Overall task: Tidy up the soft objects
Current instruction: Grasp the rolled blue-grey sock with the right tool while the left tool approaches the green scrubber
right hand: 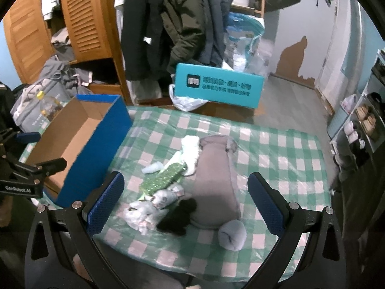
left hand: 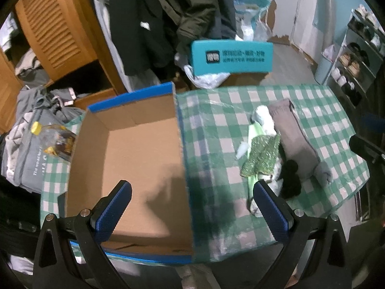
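My left gripper [left hand: 192,207] hangs with its jaws spread wide and nothing between them, poised above the near right wall of the cardboard box [left hand: 134,149], whose blue outer sides and brown inner floor lie ahead and under my left finger. The box stands open on the green-and-white checked cloth [left hand: 216,125] and I see nothing lying inside it. Off past my right finger of that gripper, the soft things sit bunched together on the cloth: a long grey sock [left hand: 296,139] lying lengthwise, a green glittery piece [left hand: 261,155] beside it, a white fluffy item [left hand: 263,119] at the far end, and a black sock [left hand: 291,178] touching the grey one near its closer end. My right gripper [right hand: 185,207] is likewise open, jaws far apart and holding nothing, and the pile lies right between and just ahead of its fingers. There the grey sock [right hand: 216,180] runs away from me, with a rolled pale grey sock [right hand: 232,237] at its near end, the black sock [right hand: 178,214] against its left side, a crumpled white patterned pair [right hand: 146,209] further left toward my left finger, and the green glittery piece [right hand: 163,180] angled beyond them, touching the white fluffy item [right hand: 191,151]. The box [right hand: 96,144] stands well to the left of those jaws, with my other gripper [right hand: 31,168] beside it. Beyond the cloth a teal box [right hand: 217,89] rests on the floor.
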Tool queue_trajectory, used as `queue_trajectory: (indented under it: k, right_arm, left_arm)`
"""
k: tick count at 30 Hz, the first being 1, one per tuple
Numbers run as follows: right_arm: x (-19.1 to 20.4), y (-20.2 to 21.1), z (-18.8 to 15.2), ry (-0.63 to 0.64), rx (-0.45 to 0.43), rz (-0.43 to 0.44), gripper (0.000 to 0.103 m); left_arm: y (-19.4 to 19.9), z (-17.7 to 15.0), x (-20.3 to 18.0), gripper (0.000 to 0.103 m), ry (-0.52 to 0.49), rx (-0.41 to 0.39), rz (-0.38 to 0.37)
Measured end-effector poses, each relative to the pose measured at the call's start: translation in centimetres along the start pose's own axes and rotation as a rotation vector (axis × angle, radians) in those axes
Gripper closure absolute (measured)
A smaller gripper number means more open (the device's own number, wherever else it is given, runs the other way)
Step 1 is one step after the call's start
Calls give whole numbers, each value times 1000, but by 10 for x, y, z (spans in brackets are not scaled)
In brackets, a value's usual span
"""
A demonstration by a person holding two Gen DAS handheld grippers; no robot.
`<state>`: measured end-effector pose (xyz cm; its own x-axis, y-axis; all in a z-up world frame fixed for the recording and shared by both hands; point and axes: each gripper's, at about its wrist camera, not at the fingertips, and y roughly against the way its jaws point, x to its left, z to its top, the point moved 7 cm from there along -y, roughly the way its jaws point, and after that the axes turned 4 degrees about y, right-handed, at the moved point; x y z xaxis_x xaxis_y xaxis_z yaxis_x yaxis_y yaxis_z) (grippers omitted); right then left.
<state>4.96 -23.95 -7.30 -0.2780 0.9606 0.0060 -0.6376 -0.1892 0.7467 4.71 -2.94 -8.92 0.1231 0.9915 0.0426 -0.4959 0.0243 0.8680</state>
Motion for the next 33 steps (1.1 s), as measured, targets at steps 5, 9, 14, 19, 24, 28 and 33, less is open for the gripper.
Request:
queue_trajectory:
  k: [5,9,14,19,24,28,33]
  right_arm:
    - [-16,-5,-10,-24,30,-22,2]
    - [-30,-11,-20,-47,59,-37,2]
    - [-48,-20,-37,-82,103,-47,2]
    - [-64,-31,-53,-112,141,-50,2]
    - [-75,-43,-70,-130,189,-51,2]
    - [-81,-54,-84,-135,228,-57,2]
    - [-84,-72,-104,-147,284,-49,2]
  left_arm:
    - [-12,0,-20,1,-25,52,-31]
    - [-20,2,-36,1,-51,78,-49]
    - [-32,8,-58,1,-76,116,-67]
    - [-41,16,-76,1,-97,118,-72]
    - [-55,16,-86,1,-108,143,-73]
    - [-68,10,-92,1,-118,171,-70]
    - [-79,4,-95,1,-120,192,-70]
